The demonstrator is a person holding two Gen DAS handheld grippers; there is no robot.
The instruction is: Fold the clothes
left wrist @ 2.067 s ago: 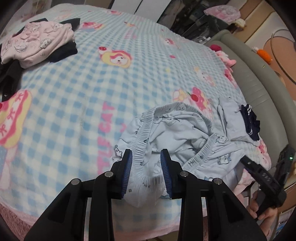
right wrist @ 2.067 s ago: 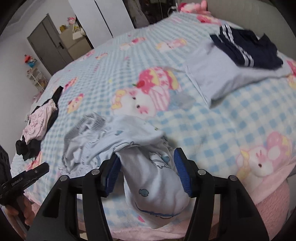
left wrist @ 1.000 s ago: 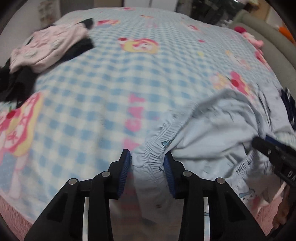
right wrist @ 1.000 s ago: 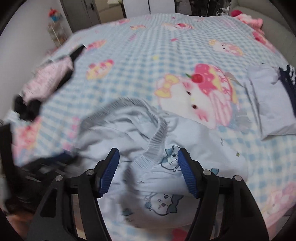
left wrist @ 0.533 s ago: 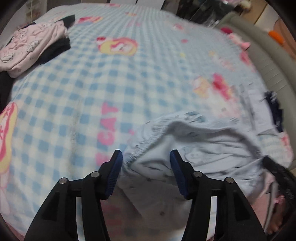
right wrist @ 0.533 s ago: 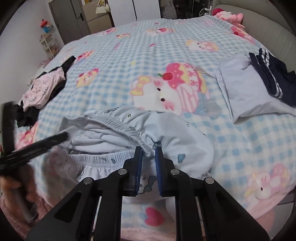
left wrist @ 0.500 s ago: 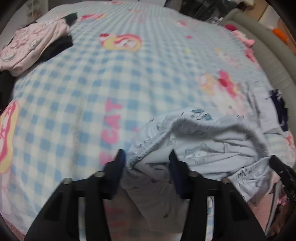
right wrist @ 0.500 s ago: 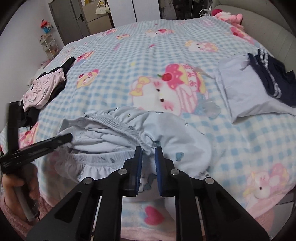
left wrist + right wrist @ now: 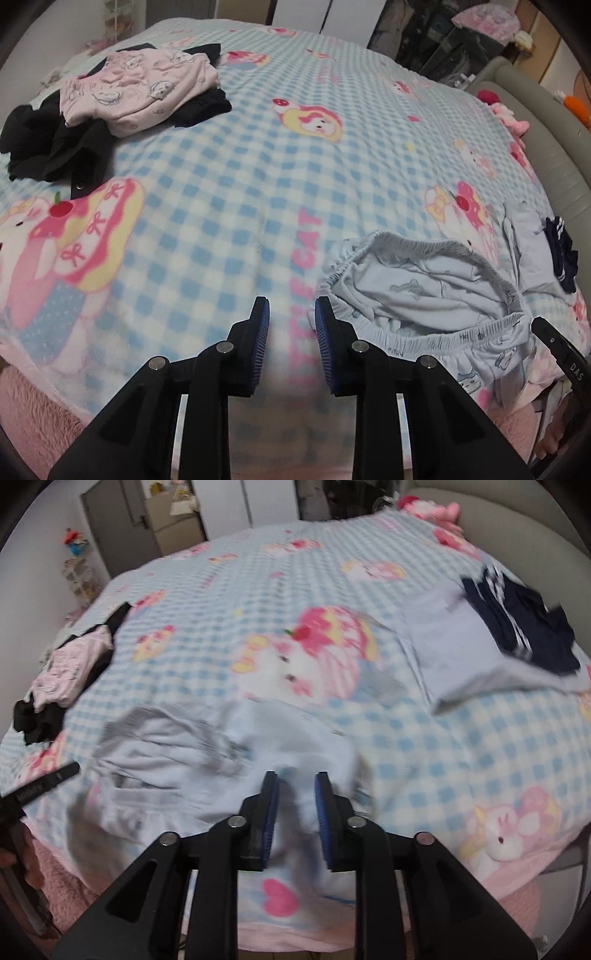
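Light-blue printed shorts [image 9: 424, 291] lie crumpled near the front edge of the checked blanket [image 9: 258, 166], waistband gaping upward. My left gripper [image 9: 291, 332] hovers just left of the waistband; its jaws are closing with only blanket showing between them. In the blurred right wrist view my right gripper [image 9: 295, 805] hangs over the shorts [image 9: 229, 753]. Its jaws are opening, cloth shows in the gap, and the pads do not press on it. The right gripper's black finger [image 9: 557, 350] pokes in beside the shorts; the left one [image 9: 40, 786] shows at the left.
A pink printed garment [image 9: 140, 88] lies on a heap of black clothes [image 9: 48, 147] at the far left. A folded pale-blue piece [image 9: 461, 657] with a navy striped garment [image 9: 517, 620] on it sits at the right. A grey padded bed surround [image 9: 546, 147] runs along the right.
The left gripper has come off the waistband and now sits to its left, empty. The right gripper's jaws, pinched shut on the waistband before, have parted. The shorts have slumped onto the blanket.
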